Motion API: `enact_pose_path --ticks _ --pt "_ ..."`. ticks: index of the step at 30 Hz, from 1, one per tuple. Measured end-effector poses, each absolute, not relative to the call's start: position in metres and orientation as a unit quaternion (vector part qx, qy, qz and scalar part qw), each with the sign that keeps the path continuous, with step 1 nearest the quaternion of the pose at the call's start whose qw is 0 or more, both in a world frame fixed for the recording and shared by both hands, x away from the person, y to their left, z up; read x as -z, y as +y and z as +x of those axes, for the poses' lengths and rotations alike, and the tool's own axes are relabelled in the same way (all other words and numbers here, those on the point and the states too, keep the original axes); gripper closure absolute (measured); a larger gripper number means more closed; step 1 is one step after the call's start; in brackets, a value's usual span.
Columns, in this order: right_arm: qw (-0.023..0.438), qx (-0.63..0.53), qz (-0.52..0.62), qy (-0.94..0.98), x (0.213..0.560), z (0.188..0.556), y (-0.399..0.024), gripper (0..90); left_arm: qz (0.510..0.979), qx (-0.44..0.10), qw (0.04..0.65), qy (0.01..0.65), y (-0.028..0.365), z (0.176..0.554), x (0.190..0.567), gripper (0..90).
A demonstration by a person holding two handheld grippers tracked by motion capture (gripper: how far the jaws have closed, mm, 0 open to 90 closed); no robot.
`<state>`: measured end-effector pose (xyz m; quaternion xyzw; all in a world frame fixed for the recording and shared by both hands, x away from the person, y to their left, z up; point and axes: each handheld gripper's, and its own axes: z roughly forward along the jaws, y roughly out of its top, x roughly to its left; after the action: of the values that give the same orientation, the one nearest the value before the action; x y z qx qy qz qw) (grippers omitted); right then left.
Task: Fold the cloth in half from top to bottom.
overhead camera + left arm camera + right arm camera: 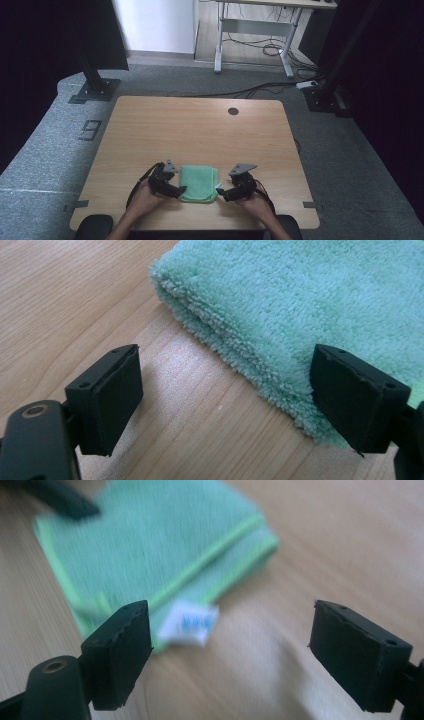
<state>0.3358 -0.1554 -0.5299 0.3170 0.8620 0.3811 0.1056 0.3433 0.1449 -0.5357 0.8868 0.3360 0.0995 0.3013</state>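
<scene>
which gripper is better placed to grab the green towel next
Left, probably. The left gripper stands open right at the folded towel, one jaw already over its edge. The right gripper is open too, but a little off the towel's tagged corner.

- The right gripper view is smeared by motion: the print on the white label (189, 623) at the edge of the green cloth (150, 545) cannot be read.
- In the left gripper view, that cloth runs off the top and right edges.
- A dark shape (55, 497) over the cloth's far corner is too blurred and cropped to identify.
</scene>
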Motion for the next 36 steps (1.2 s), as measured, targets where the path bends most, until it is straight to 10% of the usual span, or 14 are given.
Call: enact_pose_path --ticks 36 --pt "0.122 -0.361 0.322 0.866 0.549 0.340 -0.136 13.0 0.880 -0.120 0.302 0.345 0.149 0.330 0.537 13.6"
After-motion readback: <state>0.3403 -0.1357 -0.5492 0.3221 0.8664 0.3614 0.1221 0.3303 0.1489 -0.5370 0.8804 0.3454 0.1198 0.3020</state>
